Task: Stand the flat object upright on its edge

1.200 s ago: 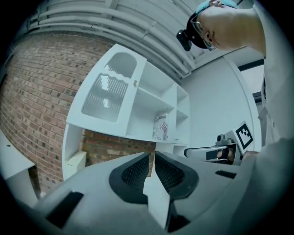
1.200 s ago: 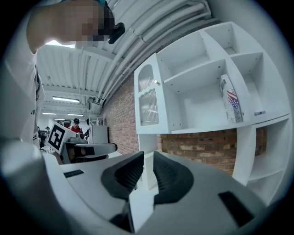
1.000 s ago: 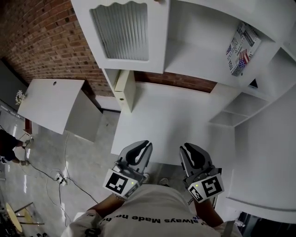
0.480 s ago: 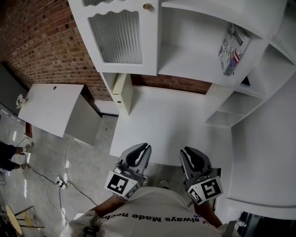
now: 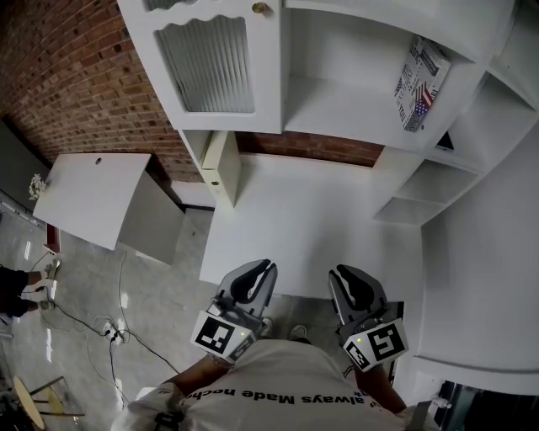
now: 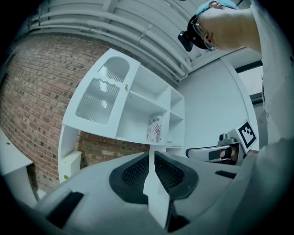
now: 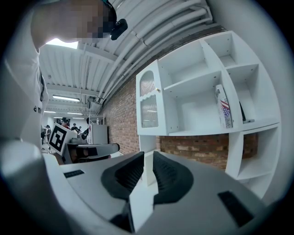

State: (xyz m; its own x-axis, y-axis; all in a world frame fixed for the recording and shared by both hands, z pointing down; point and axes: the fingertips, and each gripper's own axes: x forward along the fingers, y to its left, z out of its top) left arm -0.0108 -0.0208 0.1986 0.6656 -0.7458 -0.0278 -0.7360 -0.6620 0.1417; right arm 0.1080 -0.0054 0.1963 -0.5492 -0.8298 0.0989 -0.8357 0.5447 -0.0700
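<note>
Head view: the flag-printed book (image 5: 418,82) already stands on edge on the shelf (image 5: 337,114), far beyond the fingers. The left gripper (image 5: 267,268) and right gripper (image 5: 337,273) are closed and empty, so the task looks finished.

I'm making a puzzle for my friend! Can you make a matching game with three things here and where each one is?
Things:
1. book
2. cream box
3. gold knob

Places:
A. on the cabinet door
B. on the shelf
C. on the desk, below the cabinet

Pairs: 1-B, 2-C, 3-A
</note>
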